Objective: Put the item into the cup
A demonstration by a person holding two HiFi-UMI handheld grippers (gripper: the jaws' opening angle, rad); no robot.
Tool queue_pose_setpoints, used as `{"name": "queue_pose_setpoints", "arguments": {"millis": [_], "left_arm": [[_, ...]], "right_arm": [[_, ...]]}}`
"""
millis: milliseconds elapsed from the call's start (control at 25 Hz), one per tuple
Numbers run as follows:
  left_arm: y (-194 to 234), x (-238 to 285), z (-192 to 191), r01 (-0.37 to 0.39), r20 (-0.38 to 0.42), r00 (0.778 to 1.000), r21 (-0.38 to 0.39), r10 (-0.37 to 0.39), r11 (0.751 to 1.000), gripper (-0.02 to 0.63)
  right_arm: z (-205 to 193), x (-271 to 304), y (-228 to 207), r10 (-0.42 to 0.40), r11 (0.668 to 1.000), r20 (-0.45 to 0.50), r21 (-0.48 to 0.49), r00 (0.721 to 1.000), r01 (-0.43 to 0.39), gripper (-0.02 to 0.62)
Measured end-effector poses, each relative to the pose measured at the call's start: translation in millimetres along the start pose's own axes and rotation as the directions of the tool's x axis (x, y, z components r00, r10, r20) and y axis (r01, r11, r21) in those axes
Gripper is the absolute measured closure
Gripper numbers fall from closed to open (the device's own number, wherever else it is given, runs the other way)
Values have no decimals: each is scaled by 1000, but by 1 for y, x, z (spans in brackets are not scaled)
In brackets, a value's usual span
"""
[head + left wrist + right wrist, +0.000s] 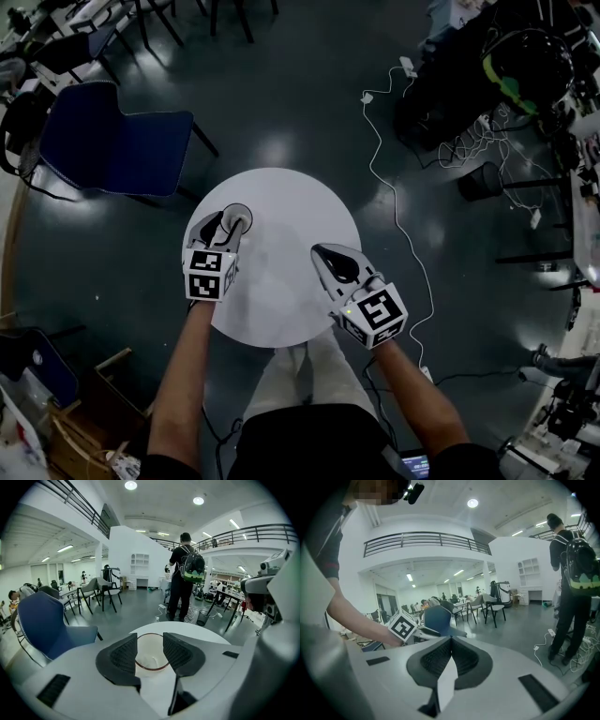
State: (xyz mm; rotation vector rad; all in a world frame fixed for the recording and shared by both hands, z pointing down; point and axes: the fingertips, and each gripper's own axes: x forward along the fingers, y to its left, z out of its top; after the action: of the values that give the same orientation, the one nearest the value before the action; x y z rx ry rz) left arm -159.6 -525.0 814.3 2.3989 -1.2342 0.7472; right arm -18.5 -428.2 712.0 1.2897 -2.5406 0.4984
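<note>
A pale cup (240, 217) with a thin brown rim stands on the left part of the round white table (281, 291). In the left gripper view the cup (151, 649) lies straight below the jaws, and a small white item (149, 661) rests on its bottom. My left gripper (234, 225) hovers over the cup's mouth; its jaws (150, 639) stand open with nothing between the pads. My right gripper (330, 259) hangs over the table's right side, apart from the cup. Its jaws (451, 644) are shut and hold nothing.
A blue chair (112, 141) stands on the dark floor at the table's far left. White cables (384, 169) trail across the floor to the right, near a black bin (483, 180). A person with a backpack (185, 573) stands beyond the table. A cardboard box (103, 394) sits by my left side.
</note>
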Motion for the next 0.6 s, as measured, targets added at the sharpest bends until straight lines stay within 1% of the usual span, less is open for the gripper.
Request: {"name": "queue_pose_setpoints", "arguments": {"millis": [120, 240, 440, 600], "left_arm": [[-1, -3, 1, -9, 4, 1000, -2, 9, 1000, 422], [-2, -9, 4, -2, 14, 1000, -2, 2, 1000, 426], [-2, -29, 14, -1, 44, 999, -31, 2, 1000, 488], [-7, -50, 25, 7, 63, 998, -43, -5, 999, 501]], "right_arm": [[2, 0, -1, 3, 1000, 2, -4, 1000, -3, 579], [8, 1, 2, 7, 1000, 8, -12, 1000, -7, 580], [21, -1, 9, 15, 999, 24, -32, 1000, -14, 579], [38, -8, 21, 29, 999, 30, -46, 999, -28, 579]]}}
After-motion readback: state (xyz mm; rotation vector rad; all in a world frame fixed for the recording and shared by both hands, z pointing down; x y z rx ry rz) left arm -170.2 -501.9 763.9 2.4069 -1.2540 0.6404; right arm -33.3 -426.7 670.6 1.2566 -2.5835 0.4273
